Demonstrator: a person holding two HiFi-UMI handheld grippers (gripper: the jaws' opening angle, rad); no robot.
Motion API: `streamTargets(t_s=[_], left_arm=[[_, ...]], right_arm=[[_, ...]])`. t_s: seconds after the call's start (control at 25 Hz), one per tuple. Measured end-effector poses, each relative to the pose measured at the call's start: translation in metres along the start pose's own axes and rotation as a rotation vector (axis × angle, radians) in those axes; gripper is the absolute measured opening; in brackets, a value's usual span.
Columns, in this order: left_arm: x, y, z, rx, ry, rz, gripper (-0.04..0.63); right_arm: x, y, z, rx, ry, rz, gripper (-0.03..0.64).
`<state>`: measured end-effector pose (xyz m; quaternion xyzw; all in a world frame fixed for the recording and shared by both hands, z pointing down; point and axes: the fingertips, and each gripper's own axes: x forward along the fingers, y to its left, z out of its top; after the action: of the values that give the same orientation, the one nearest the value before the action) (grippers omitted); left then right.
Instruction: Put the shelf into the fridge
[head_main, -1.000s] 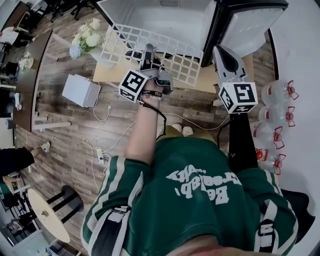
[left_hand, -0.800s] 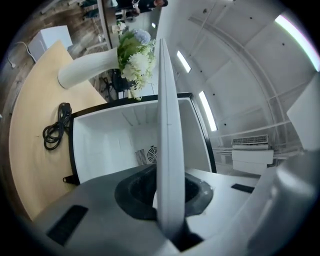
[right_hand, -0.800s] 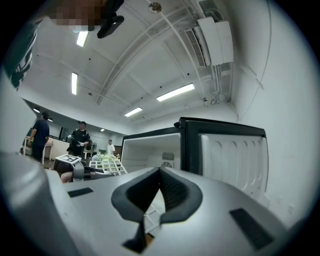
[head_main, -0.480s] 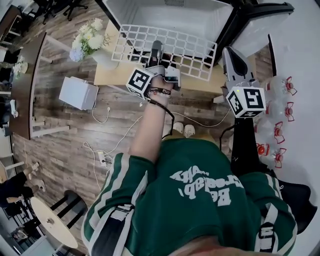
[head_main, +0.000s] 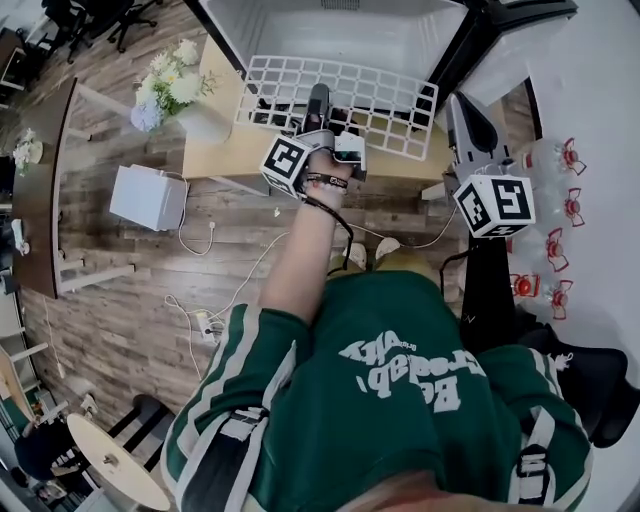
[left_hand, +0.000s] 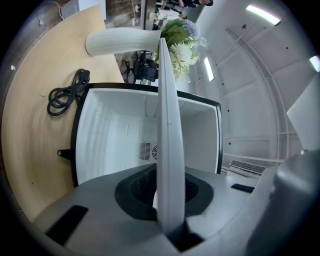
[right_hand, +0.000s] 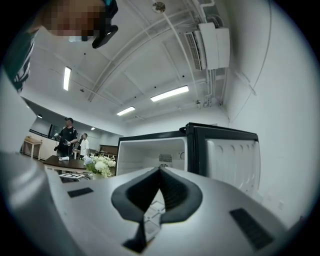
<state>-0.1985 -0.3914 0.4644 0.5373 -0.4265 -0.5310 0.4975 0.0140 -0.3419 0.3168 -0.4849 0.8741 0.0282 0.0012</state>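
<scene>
The white wire shelf (head_main: 375, 95) hangs in front of the open fridge (head_main: 330, 30), above the wooden table (head_main: 225, 155). My left gripper (head_main: 318, 98) is shut on the shelf's near edge. In the left gripper view the shelf (left_hand: 169, 125) runs edge-on out from between the jaws of the left gripper (left_hand: 171, 200), towards the white fridge interior (left_hand: 115, 140). My right gripper (head_main: 460, 105) is off the shelf's right corner, beside the fridge door (head_main: 505, 45). In its own view the right gripper (right_hand: 159, 172) is shut with nothing in it, and a bit of the shelf (right_hand: 151, 216) shows beyond it.
A white vase of flowers (head_main: 175, 85) stands on the table's left end, and a black cable (left_hand: 67, 95) lies coiled on the table. A white box (head_main: 148, 197) and loose cords lie on the floor. Water bottles (head_main: 565, 170) stand along the right wall.
The left gripper has carried the shelf to the right and closer to the fridge opening, rolling it flatter. The right gripper has drifted slightly to the right.
</scene>
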Motion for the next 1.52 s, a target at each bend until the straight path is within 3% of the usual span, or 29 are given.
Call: streamTargets(t_s=[0.48,0.88,1.08,1.24,1.52], left_arm=[[0.009,0.000,0.012,0.026,-0.060,-0.001,0.046],[0.019,0.008,0.008,0.006,-0.118,0.027,0.046],[0.020,0.007,0.011,0.034,-0.143,0.031,0.044],[0.018,0.002,0.010,0.108,-0.150,0.028,0.043],[0.022,0.003,0.009,0.101,-0.166,0.023,0.043]], right_arm=[[0.001,-0.009,-0.007,0.009,0.011,-0.012,0.003],[-0.004,-0.018,-0.010,0.027,0.004,-0.015,0.003],[-0.002,-0.015,-0.009,0.018,0.006,-0.001,0.003],[-0.002,-0.015,-0.010,0.014,0.010,0.013,0.003],[0.001,-0.015,-0.011,0.022,0.012,0.028,0.003]])
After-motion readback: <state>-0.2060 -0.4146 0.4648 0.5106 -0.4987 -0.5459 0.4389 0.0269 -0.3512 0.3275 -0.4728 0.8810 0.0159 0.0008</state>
